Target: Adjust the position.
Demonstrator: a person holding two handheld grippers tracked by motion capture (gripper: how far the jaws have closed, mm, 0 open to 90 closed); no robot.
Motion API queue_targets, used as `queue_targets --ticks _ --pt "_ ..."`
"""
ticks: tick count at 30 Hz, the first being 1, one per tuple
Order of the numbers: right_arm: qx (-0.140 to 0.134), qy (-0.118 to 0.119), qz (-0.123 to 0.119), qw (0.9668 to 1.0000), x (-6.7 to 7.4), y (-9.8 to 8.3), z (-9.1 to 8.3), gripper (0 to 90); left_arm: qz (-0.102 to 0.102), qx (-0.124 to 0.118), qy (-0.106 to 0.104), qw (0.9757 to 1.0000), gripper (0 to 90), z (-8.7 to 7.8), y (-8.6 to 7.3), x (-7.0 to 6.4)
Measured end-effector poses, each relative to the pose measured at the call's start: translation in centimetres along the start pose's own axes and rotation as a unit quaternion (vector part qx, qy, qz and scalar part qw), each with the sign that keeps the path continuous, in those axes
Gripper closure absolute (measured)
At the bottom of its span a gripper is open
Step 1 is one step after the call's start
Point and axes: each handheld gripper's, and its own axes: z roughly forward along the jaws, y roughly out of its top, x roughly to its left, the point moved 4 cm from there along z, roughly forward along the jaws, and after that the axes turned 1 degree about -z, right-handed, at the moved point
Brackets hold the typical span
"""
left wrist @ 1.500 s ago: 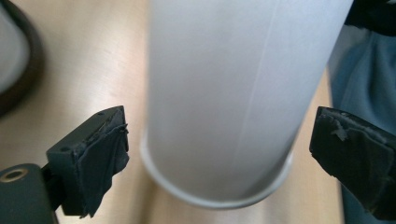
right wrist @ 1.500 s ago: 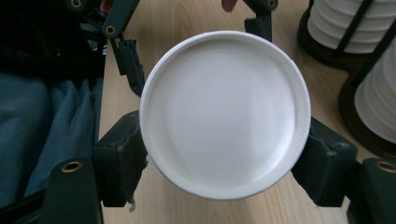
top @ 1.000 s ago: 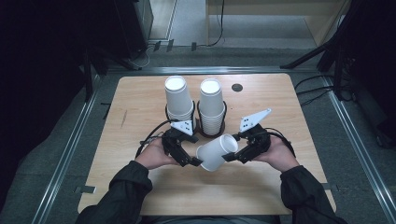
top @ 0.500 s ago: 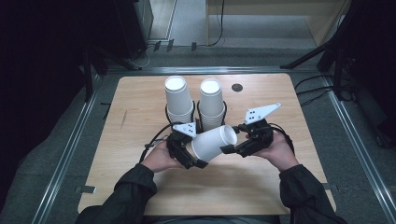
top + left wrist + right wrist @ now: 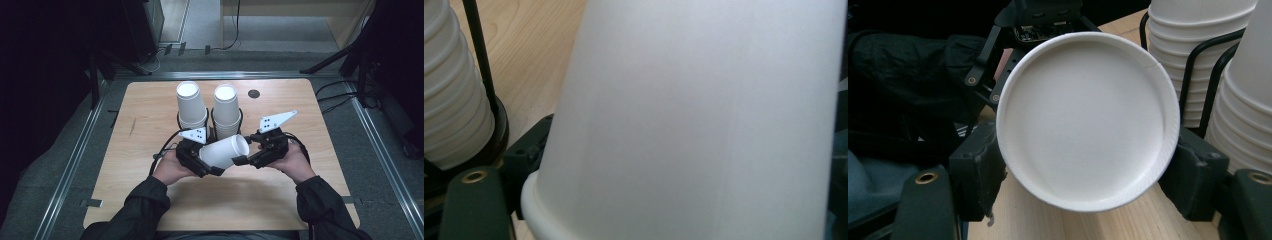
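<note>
Above the near middle of the wooden table (image 5: 125, 165), one white paper cup (image 5: 224, 151) lies on its side, off the surface. The right gripper (image 5: 246, 159) is clamped on its base end; the left gripper (image 5: 209, 169) meets its rim end, grip unclear. Behind stand two cup stacks (image 5: 190, 104) in a black wire holder (image 5: 212, 119).

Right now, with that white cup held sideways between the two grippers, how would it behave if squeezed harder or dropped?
The white cup looks thin-walled, so it would probably dent. It seems light. Round and tapered, it would likely roll in a curve on the table.
</note>
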Motion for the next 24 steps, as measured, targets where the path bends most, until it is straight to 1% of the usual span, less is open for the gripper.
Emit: queue_targets --ticks 2,3,4,5,6,8,9,10,11,12,14,15,16,17,18,19,20,21,22,23,24 --pt "0.005 0.0 -0.003 1.0 0.0 0.0 0.0 26.1 0.0 0.011 0.002 0.9999 17.8 -0.1 0.0 0.0" --pt "0.008 0.0 -0.003 1.0 0.0 -0.1 0.1 23.1 0.001 0.014 0.002 0.9999 18.0 -0.2 0.0 0.0" --pt "0.011 -0.006 -0.003 0.9999 0.0 -0.1 0.2 17.4 0.001 0.018 0.003 0.9998 18.1 -0.3 0.0 0.0" --pt "0.015 -0.01 0.0 0.9998 0.0 -0.2 0.2 15.3 0.001 0.019 0.005 0.9998 18.0 -0.4 0.0 0.0" --pt "0.018 -0.009 0.001 0.9998 0.1 -0.3 0.1 15.3 -0.001 0.022 0.003 0.9998 18.0 -0.6 0.0 0.0" --pt "0.022 -0.009 -0.002 0.9997 0.1 -0.4 0.0 15.3 -0.002 0.032 0.016 0.9994 18.0 -0.9 0.0 0.1" --pt "0.024 -0.011 -0.002 0.9997 0.1 -0.5 -0.1 15.3 -0.003 0.038 0.019 0.9991 18.0 -1.1 0.0 0.1" --pt "0.024 -0.011 -0.002 0.9997 0.1 -0.5 -0.1 15.3 -0.003 0.038 0.019 0.9991 18.0 -1.1 0.0 0.1" --pt "0.028 -0.013 -0.001 0.9995 0.0 -0.6 -0.2 15.3 -0.002 0.047 0.026 0.9986 18.0 -1.3 -0.1 0.2" --pt "0.04 -0.02 -0.005 0.999 -0.1 -0.9 -0.1 15.3 -0.001 0.064 0.031 0.9975 17.9 -1.5 -0.2 0.3" --pt "0.055 -0.026 -0.007 0.9981 -0.1 -1.2 0.1 15.3 0.0 0.084 0.037 0.9958 17.9 -1.6 -0.4 0.5" --pt "0.063 -0.024 -0.008 0.9977 -0.1 -1.4 0.3 15.3 0.001 0.09 0.044 0.9949 17.9 -1.7 -0.5 0.6" --pt "0.07 -0.028 -0.012 0.9971 -0.1 -1.6 0.4 15.3 -0.005 0.095 0.044 0.9945 17.9 -1.7 -0.6 0.7" --pt "0.078 -0.03 -0.012 0.9965 -0.1 -1.8 0.6 15.3 -0.007 0.1 0.046 0.9939 17.9 -1.8 -0.7 0.8" --pt "0.083 -0.033 -0.013 0.9959 -0.2 -1.9 0.7 15.3 -0.007 0.1 0.046 0.9939 17.9 -1.8 -0.7 0.8" --pt "0.087 -0.034 -0.015 0.9955 -0.2 -2.0 0.9 15.3 -0.005 0.111 0.051 0.9925 17.9 -1.7 -0.8 1.0" --pt "0.087 -0.034 -0.015 0.9955 -0.2 -2.0 0.9 15.3 -0.005 0.111 0.051 0.9925 17.9 -1.7 -0.8 1.0" --pt "0.092 -0.038 -0.017 0.9949 -0.3 -2.1 1.0 15.3 0.001 0.126 0.06 0.9902 17.9 -1.6 -0.9 1.0" --pt "0.094 -0.041 -0.021 0.9946 -0.3 -2.2 1.1 15.4 0.005 0.137 0.062 0.9887 17.9 -1.5 -1.0 1.1" --pt "0.098 -0.045 -0.024 0.9938 -0.4 -2.3 1.1 15.4 0.004 0.143 0.064 0.9877 17.9 -1.4 -1.1 1.1" --pt "0.104 -0.053 -0.026 0.9928 -0.4 -2.4 1.2 15.7 0.002 0.149 0.061 0.987 17.9 -1.2 -1.2 1.2"
